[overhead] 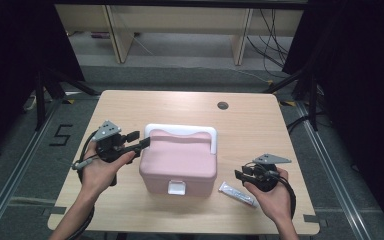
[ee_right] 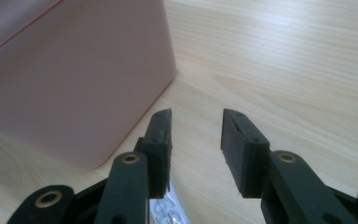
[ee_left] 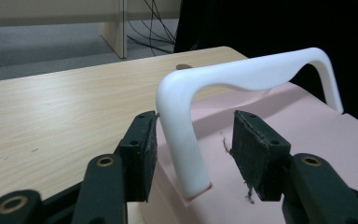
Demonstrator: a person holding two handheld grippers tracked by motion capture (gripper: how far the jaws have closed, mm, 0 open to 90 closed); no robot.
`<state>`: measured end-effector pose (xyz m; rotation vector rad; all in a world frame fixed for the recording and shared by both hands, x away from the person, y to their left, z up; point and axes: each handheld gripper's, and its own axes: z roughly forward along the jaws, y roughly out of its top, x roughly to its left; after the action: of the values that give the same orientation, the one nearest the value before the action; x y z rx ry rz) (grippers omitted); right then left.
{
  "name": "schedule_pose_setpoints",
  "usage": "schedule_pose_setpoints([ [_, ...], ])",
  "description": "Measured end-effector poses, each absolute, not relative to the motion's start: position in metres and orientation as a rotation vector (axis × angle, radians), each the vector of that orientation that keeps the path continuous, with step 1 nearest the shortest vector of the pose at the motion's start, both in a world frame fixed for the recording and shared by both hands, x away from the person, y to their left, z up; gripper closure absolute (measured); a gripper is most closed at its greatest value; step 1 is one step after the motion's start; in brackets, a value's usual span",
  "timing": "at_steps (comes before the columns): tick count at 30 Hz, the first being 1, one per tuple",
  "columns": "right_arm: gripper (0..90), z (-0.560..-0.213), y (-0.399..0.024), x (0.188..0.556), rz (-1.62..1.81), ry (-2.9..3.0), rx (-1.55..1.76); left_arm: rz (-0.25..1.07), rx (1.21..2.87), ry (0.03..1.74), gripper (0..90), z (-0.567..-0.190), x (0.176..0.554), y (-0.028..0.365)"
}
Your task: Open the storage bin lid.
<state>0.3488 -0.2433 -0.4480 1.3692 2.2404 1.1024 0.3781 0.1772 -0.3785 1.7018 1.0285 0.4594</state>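
While the left gripper (ee_left: pixel 193 149) straddles the white handle (ee_left: pixel 242 77) of the pink box (overhead: pixel 178 165), jaws spread — maybe one pad brushing it — the right gripper (ee_right: pixel 196 140) stands spread, empty, box just left, small tube (overhead: pixel 237 194) below.

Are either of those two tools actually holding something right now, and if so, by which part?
Nothing is gripped. The left tool straddles the left leg of the pink box's white handle, jaws open, one pad possibly touching. The right tool is open over bare table.

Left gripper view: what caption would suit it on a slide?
Open left gripper straddling one leg of the white handle raised above the pink box.
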Motion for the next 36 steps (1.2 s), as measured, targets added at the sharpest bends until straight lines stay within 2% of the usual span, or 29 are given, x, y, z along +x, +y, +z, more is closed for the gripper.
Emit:
schedule_pose_setpoints([
  [7,63.9,-0.451,-0.242,0.35,1.133,2.258,1.377,0.463,1.74,1.069,51.5,-0.381,0.394,0.166],
  [16,63.9,-0.451,-0.243,0.349,1.126,2.254,1.388,0.478,1.752,1.116,66.8,-0.383,0.402,0.162],
  [31,64.1,-0.449,-0.24,0.346,1.138,2.232,1.444,0.389,1.707,1.204,70.4,-0.38,0.405,0.163],
  [36,70.9,-0.446,-0.241,0.344,1.145,2.236,1.396,0.363,1.715,1.223,70.5,-0.378,0.406,0.164],
])
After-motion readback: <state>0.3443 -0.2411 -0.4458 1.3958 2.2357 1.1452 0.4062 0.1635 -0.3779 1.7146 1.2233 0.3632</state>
